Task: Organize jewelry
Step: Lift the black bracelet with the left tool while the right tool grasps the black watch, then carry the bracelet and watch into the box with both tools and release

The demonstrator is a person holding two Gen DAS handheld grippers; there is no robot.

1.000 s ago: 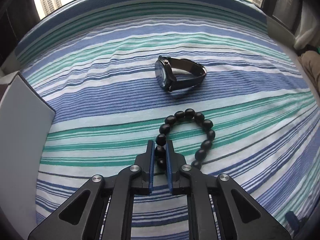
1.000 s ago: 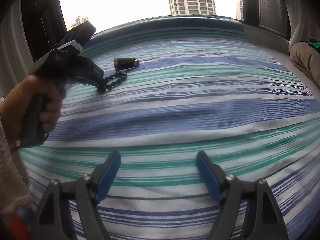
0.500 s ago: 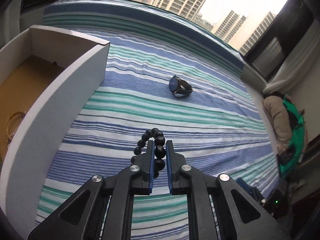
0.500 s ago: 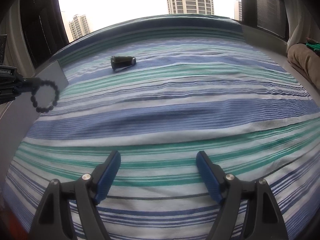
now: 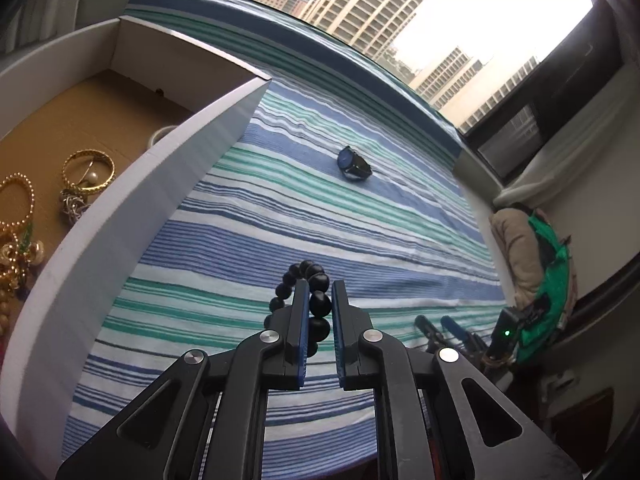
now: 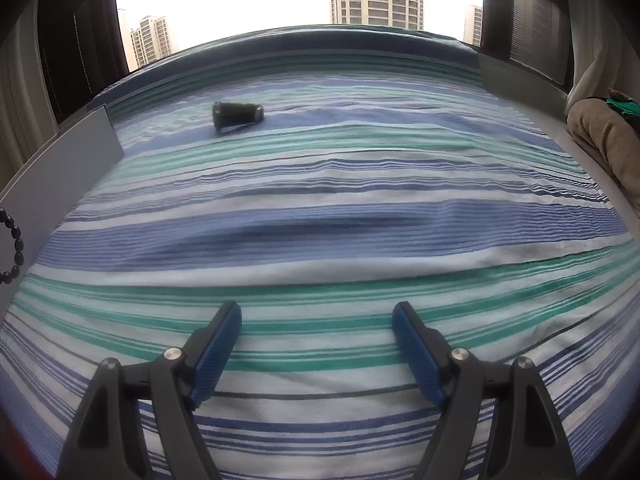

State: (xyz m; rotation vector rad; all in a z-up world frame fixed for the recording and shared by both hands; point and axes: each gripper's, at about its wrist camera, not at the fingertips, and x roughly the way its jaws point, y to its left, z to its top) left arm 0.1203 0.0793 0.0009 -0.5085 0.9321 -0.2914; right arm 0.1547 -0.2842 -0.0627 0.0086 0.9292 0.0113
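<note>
My left gripper [image 5: 320, 292] is shut on a black bead bracelet [image 5: 319, 303] and holds it in the air above the striped bedspread, to the right of a white cardboard box [image 5: 160, 176]. Gold bangles [image 5: 88, 172] and other gold jewelry lie inside the box. A dark wristwatch [image 5: 354, 165] lies on the bedspread farther off; it also shows in the right wrist view [image 6: 237, 114]. My right gripper [image 6: 317, 312] is open and empty, low over the bedspread. The bracelet's beads [image 6: 14, 240] hang at that view's left edge.
The box wall [image 6: 60, 172] stands at the left of the right wrist view. A beige cushion with green cloth [image 5: 532, 256] lies off the bed's right side. My right gripper [image 5: 444, 330] shows at the bed's near right edge. Windows run behind the bed.
My left gripper has lifted the bead bracelet off the bedspread and carried it left toward the box, whose inside has come into view. The right gripper has stayed put.
</note>
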